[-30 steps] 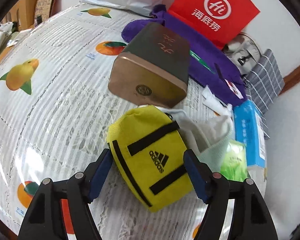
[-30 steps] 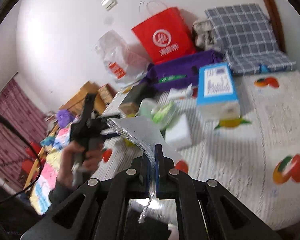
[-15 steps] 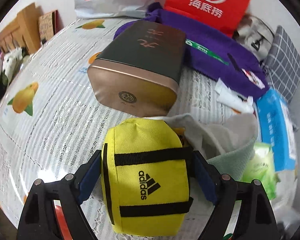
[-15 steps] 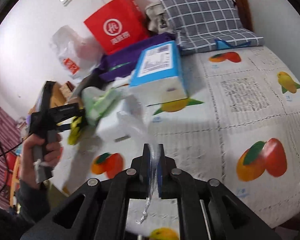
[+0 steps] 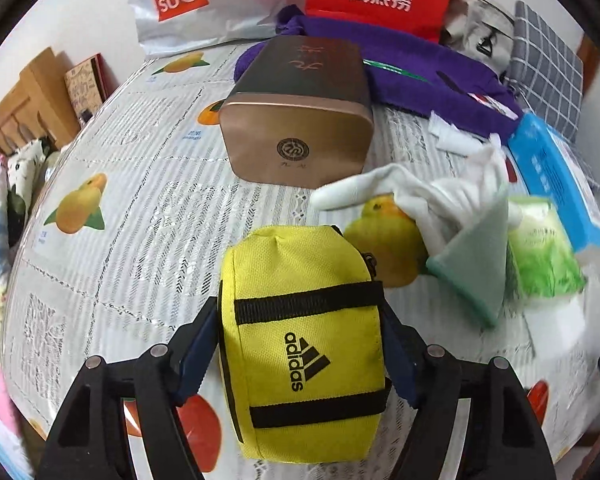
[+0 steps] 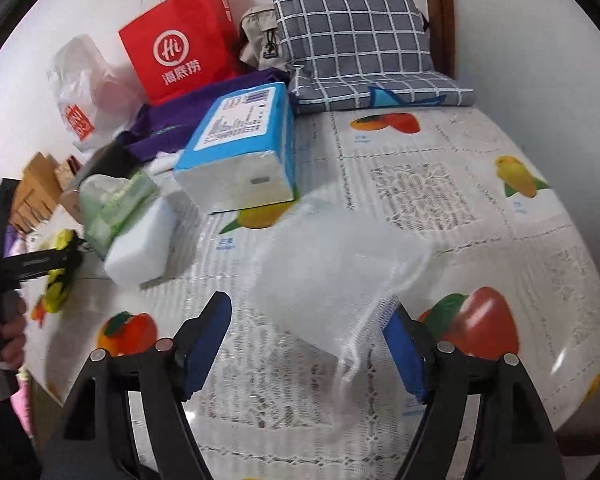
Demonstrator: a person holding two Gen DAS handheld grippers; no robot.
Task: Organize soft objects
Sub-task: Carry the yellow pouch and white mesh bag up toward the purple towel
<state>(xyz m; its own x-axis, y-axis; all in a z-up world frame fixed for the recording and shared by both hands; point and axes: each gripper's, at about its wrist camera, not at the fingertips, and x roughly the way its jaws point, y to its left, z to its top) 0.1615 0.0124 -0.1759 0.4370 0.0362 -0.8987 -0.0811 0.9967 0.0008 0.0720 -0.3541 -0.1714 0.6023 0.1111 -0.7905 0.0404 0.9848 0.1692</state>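
Observation:
A yellow adidas pouch (image 5: 304,340) sits between the blue pads of my left gripper (image 5: 300,356), which is shut on its sides; it also shows at the left of the right wrist view (image 6: 58,276). A white mesh bag (image 6: 332,276) lies on the fruit-print tablecloth (image 6: 460,184) between the spread fingers of my right gripper (image 6: 308,344), which is open; its drawstring trails toward the right pad. A white-and-green cloth (image 5: 456,216) lies right of the pouch.
A bronze tin box (image 5: 300,120) stands behind the pouch. A green wipes pack (image 5: 544,248), a blue tissue pack (image 6: 240,148), a white sponge block (image 6: 140,244), purple cloth (image 5: 412,68), a red paper bag (image 6: 180,40) and a checked cushion (image 6: 360,40) crowd the back.
My right gripper has opened and let go of the mesh bag, which now lies on the table. My left gripper closed on the yellow pouch and drew it back from the tin.

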